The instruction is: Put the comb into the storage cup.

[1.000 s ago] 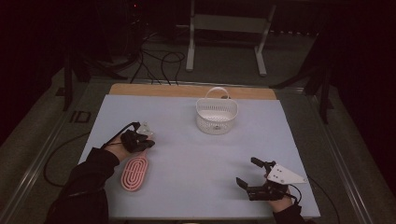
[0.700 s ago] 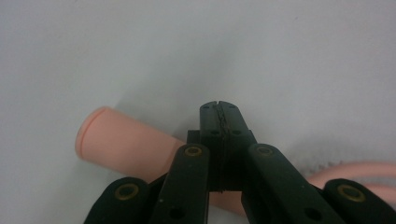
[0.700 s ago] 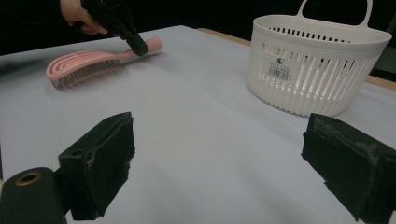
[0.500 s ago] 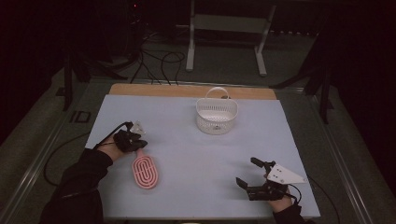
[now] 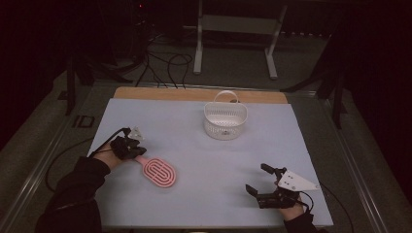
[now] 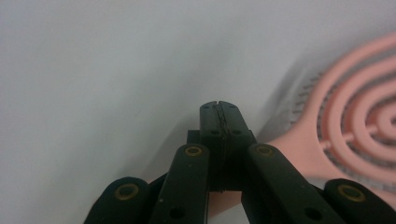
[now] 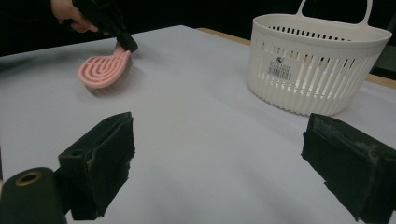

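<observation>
A pink oval hairbrush (image 5: 159,172) lies on the pale table sheet at the left, its handle pointing at my left gripper (image 5: 137,152). In the left gripper view the jaws (image 6: 219,109) are pressed together with nothing between the tips, and the brush's handle (image 6: 299,140) passes beneath them. The right gripper view shows that gripper (image 7: 125,42) touching the handle end of the brush (image 7: 102,67). My right gripper (image 5: 258,178) rests near the front right of the sheet, its jaws (image 7: 219,158) wide open and empty. A white slotted basket (image 5: 225,121) with a handle stands at the back centre.
The basket (image 7: 317,65) is close ahead and right of my right gripper. A wooden strip (image 5: 194,93) borders the sheet's far edge. Cables and a metal stand's legs (image 5: 235,43) lie on the floor beyond the table.
The brush's head has swung from pointing toward the person to pointing right. The left hand has shifted a little to the left. The right gripper has stayed still.
</observation>
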